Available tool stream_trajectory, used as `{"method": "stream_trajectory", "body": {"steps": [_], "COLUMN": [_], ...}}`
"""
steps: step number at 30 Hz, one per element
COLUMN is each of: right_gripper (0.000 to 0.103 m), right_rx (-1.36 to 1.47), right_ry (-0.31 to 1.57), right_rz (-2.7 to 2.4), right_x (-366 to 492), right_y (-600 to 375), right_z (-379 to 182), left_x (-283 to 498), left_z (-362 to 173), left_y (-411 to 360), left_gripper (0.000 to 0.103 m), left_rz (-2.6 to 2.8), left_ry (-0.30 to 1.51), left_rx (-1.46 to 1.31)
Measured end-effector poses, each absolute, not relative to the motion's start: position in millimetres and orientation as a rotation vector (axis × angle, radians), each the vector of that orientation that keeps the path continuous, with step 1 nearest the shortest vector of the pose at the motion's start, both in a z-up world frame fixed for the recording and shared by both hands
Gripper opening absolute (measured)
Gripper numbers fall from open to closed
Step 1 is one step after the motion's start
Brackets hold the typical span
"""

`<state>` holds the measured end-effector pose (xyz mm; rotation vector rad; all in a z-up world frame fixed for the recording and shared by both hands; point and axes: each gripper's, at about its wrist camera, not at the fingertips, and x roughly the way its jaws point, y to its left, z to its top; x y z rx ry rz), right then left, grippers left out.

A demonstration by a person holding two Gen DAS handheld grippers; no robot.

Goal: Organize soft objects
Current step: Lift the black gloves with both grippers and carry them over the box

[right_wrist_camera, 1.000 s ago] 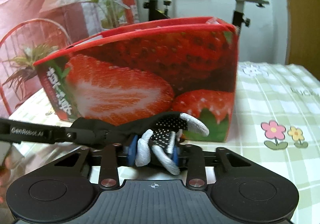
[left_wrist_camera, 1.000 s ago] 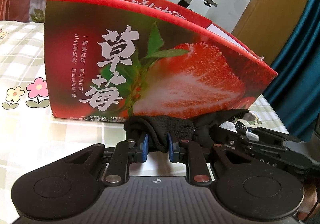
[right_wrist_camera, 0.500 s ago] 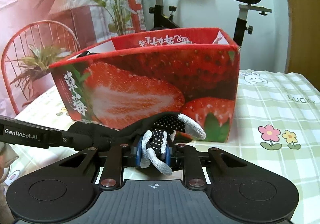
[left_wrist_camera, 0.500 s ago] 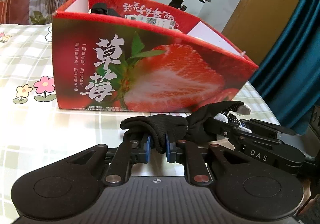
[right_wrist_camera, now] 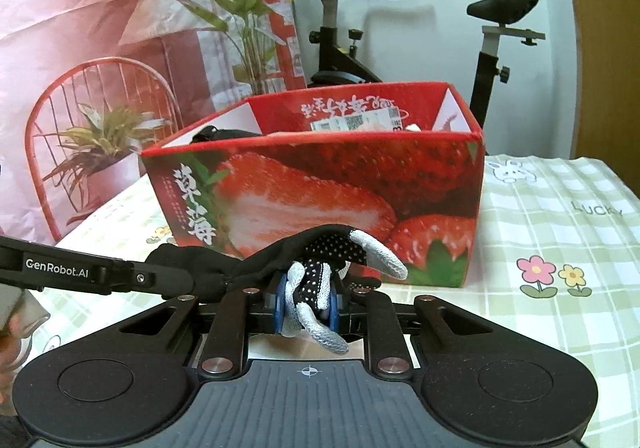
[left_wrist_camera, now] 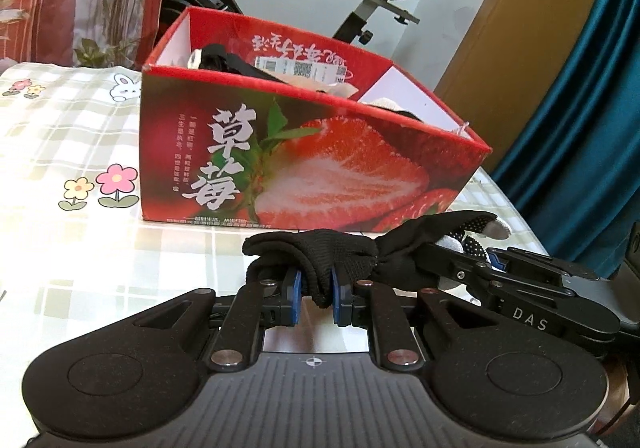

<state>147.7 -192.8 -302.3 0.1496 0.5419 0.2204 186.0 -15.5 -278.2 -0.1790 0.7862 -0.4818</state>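
A black knit glove with white-dotted palm and grey fingertips hangs between my two grippers, in front of the red strawberry box. My left gripper is shut on the glove's cuff. My right gripper is shut on the glove's finger end; it also shows at the right of the left wrist view. The glove is held above the tablecloth, below the box rim. The box is open on top and holds dark soft items and a white label.
The table carries a green checked cloth with flower and rabbit prints. An exercise bike stands behind the box. A red wire chair with plants is at the left, a teal curtain at the right.
Both grippers have risen and pulled back with the glove, so the box looks smaller and lower and its inside now shows. Both grips on the glove are unchanged.
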Motion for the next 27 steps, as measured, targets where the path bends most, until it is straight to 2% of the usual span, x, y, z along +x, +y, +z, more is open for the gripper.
{"method": "stream_trajectory", "body": {"steps": [8,14,21,27], "right_gripper": [0.018,0.018,0.018,0.018], "right_rx": [0.141,0.124,0.114,0.068], "right_ry": [0.497,0.422,0.408,0.471], "right_rz": [0.228,0.242,0.261,0.22], "right_x": [145.3,159.3,214.8,283.3], "right_y": [-190.1,-193.7,-195.1,-186.1], "right_z": [-279.6,-243.7,-202.7,-200.2], "left_x": [183.8,198.5,246.3,300.0], "left_z": [-261.8,-222.7,-190.3,-190.9], "left_y": [-13.3,-13.0,-15.2,-18.5], "left_gripper": [0.016,0.016,0.017,0.017], "left_rz": [-0.492,-0.511,-0.491,-0.448], "left_ry": [0.731,0.626,0.578,0.611], "left_rx": [-0.193,-0.162,-0.156,-0.146]}}
